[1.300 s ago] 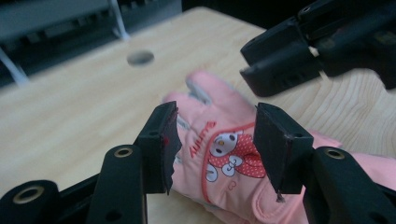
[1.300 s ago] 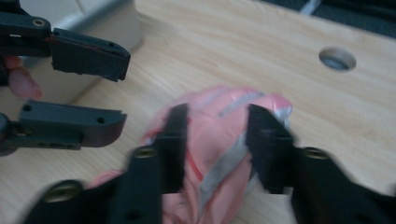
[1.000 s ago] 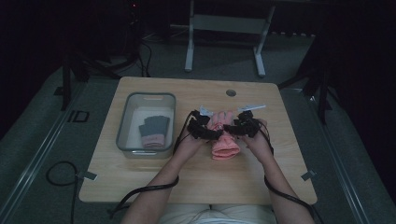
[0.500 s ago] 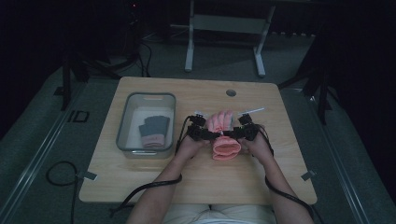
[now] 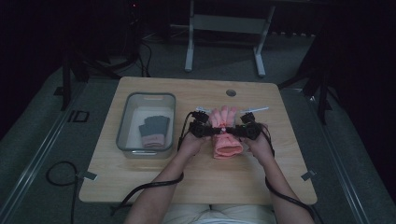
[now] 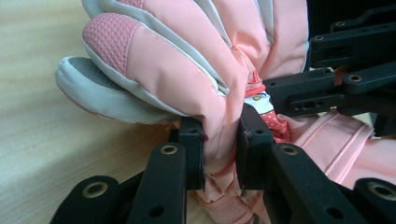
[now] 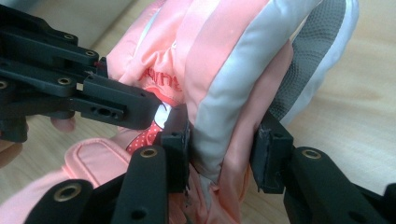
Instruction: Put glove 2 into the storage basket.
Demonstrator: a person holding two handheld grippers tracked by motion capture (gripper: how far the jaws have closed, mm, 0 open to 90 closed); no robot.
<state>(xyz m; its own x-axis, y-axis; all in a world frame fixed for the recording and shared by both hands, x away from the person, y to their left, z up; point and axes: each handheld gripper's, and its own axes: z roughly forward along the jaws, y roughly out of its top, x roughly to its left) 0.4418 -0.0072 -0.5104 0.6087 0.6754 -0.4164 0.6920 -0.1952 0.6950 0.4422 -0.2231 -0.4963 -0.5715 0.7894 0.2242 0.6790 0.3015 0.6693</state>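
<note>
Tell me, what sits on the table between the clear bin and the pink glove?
In the high view, between the clear bin and the pink glove sits the left claw with the hand holding it; otherwise bare tabletop.

bin (image 5: 125,122): table (image 5: 140,182) left | gloves (image 5: 153,131): in bin | glove (image 5: 226,140): table centre, right of bin

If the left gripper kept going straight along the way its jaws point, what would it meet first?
Probably the right gripper. The left gripper is clamped on the pink glove, and the other's black jaws stand just beyond that fold; depth between them is hard to judge.
</note>
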